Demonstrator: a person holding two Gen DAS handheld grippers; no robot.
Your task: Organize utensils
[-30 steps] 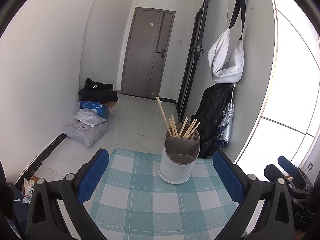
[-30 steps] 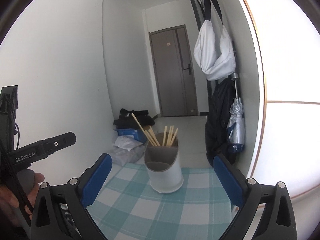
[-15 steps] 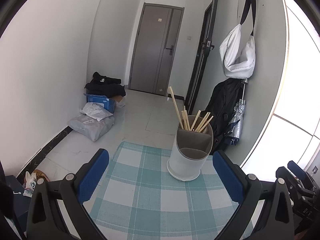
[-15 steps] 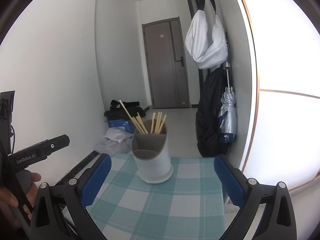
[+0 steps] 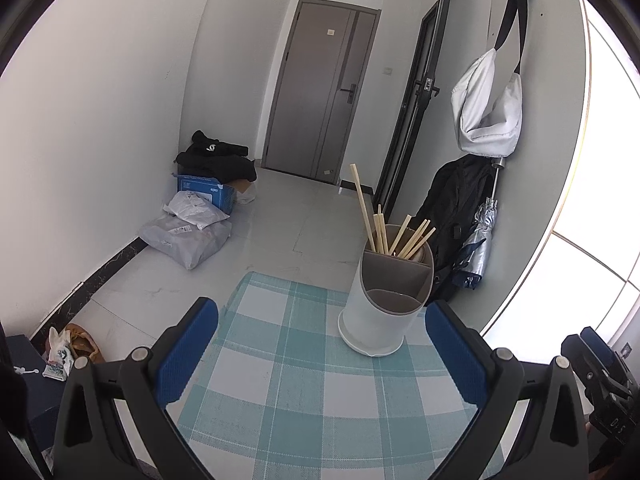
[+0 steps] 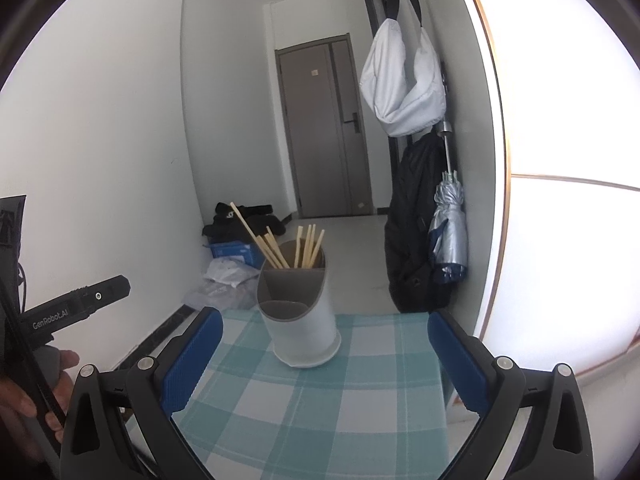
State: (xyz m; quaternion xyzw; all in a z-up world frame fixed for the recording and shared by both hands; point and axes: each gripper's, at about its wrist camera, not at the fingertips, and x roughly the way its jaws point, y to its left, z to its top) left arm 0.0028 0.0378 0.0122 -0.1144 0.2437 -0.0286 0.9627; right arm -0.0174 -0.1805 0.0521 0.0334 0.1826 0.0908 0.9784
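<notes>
Straight ahead of my left gripper (image 5: pixel 322 346), a bit right of centre, sits the white utensil holder (image 5: pixel 384 304) on the checked worktop (image 5: pixel 296 392), wooden chopsticks (image 5: pixel 390 232) poking out of its far compartment, one much longer than the rest. Both near compartments look empty from my view. Left gripper is spread wide with nothing between the blue pads (image 5: pixel 188 354). My right gripper (image 6: pixel 322 354) is just as wide and empty too, with the holder ahead of it, slightly left. Behind it hangs a folded umbrella (image 6: pixel 450 232).
</notes>
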